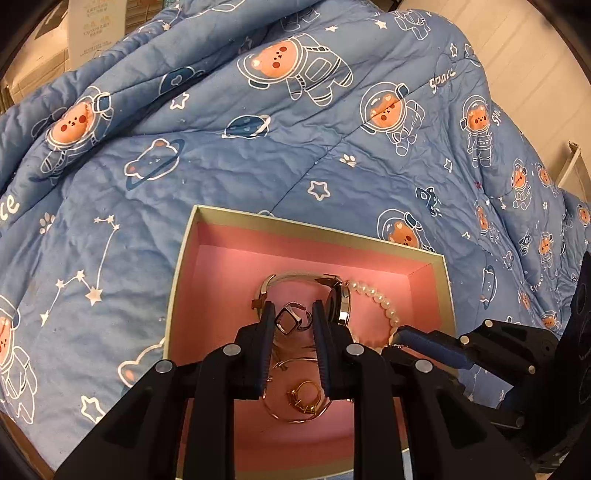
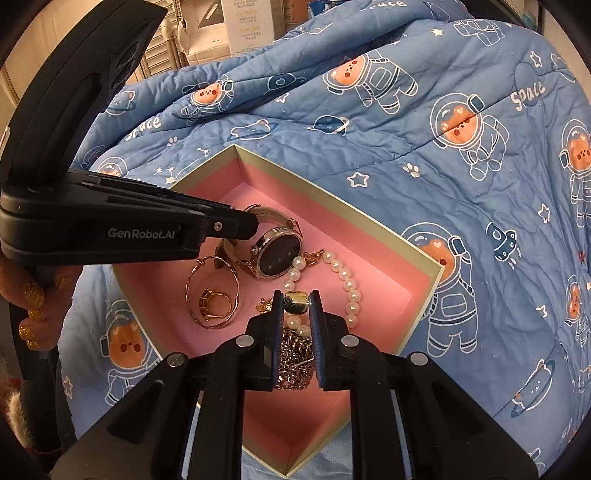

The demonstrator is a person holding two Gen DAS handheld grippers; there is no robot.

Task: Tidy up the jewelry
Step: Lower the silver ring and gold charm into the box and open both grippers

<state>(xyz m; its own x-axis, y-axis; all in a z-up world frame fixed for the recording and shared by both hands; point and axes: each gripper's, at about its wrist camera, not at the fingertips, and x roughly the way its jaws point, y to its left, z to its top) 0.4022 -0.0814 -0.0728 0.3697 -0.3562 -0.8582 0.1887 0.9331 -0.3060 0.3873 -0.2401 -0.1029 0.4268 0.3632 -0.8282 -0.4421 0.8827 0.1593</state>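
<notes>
The jewelry lay gathered in a pink-lined box with a cream rim, which sat on a blue quilt printed with astronaut bears. Inside it you had a watch with a dark round face and a pale strap, a pearl bracelet curving just beside it, a thin gold hoop with a gold ring lying inside its circle, and a heap of gold chain near the front.

Your right gripper was closed on a small gold band ring, the piece pinched between the blue pads right above the chain heap and the near end of the pearls.

Your left gripper hung over the box's middle, its jaws narrowed around a silver ring with a square top. The ring sat between the pads; the left pad appeared to touch it, but I could not tell whether the right pad did. The watch's strap arched just beyond those fingertips.

In the right wrist view, your left hand, with glittery gold nails, wrapped the left tool's handle at the frame's left edge. Boxes with printed labels stood behind the quilt.
</notes>
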